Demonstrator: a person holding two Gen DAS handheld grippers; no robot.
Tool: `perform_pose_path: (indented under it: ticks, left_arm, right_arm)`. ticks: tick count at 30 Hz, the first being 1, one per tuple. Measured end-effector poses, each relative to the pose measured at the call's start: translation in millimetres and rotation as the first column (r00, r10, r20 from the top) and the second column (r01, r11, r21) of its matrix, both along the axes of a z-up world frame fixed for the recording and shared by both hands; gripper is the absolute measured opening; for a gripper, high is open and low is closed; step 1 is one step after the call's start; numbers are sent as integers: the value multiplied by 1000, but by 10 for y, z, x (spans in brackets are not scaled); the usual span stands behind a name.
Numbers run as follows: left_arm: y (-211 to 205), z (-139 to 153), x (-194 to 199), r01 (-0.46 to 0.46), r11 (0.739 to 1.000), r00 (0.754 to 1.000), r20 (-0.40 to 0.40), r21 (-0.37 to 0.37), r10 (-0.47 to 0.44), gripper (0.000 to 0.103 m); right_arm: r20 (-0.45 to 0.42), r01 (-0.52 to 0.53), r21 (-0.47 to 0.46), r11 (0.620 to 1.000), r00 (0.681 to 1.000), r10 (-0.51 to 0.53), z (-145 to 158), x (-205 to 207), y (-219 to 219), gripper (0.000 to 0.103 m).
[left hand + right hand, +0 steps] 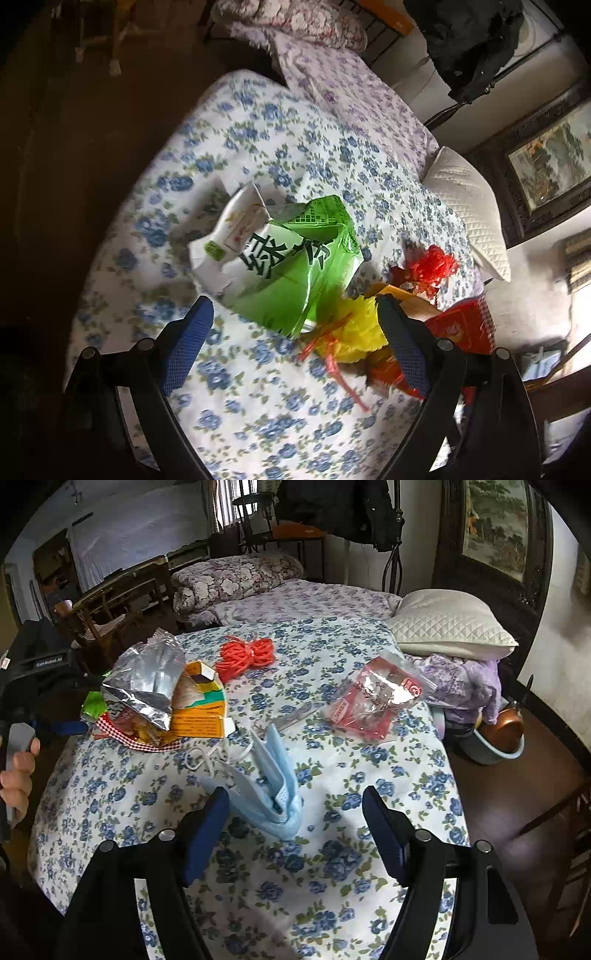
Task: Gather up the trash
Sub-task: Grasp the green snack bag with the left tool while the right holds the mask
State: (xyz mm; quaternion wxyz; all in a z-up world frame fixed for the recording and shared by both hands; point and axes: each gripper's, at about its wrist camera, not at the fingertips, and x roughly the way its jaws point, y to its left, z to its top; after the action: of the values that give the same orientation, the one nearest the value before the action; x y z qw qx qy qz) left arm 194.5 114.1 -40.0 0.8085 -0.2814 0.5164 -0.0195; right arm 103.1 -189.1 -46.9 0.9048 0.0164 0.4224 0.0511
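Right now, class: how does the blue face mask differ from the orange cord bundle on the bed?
The face mask is pale blue, flat, pleated fabric; the cord bundle is bright orange, looped strands. The mask lies near the open right gripper; the bundle lies farther back. Both rest on the floral bedspread.

Our left gripper (295, 328) and right gripper (295, 825) look alike: black curved arms, round silver screws at the joints, and blue mesh-textured pads (205, 836). White lettering marks the left gripper's black housing in the right wrist view.
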Motion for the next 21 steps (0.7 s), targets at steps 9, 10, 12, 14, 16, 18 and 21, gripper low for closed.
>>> perform_pose_path:
  ticks: [9, 10, 12, 14, 16, 18, 21]
  left_arm:
    - [171, -94, 33, -41, 990, 998, 44, -137, 47, 54]
    - [202, -74, 14, -43, 986, 996, 68, -159, 54, 46]
    - [218, -54, -3, -38, 982, 995, 86, -188, 55, 40]
    - [250, -40, -24, -37, 974, 992, 106, -223, 62, 34]
    - [255, -27, -27, -40, 975, 991, 116, -217, 66, 32]
    - [234, -36, -6, -45, 976, 991, 116, -214, 71, 32]
    - [172, -91, 43, -51, 976, 993, 89, -213, 72, 32]
  right_arm:
    - [9, -5, 3, 1000, 1000, 5, 16, 5, 7, 79]
    - [9, -7, -1, 1000, 1000, 7, 15, 2, 15, 79]
    - [10, -9, -5, 1000, 1000, 9, 17, -4, 20, 79]
    - [10, -7, -4, 1000, 1000, 7, 17, -10, 19, 81]
    - [7, -4, 7, 1000, 1000, 4, 16, -12, 7, 82]
    - [1, -1, 18, 1000, 1000, 1, 10, -9, -1, 82]
    - [-3, -2, 14, 1000, 1000, 2, -5, 5, 1, 82]
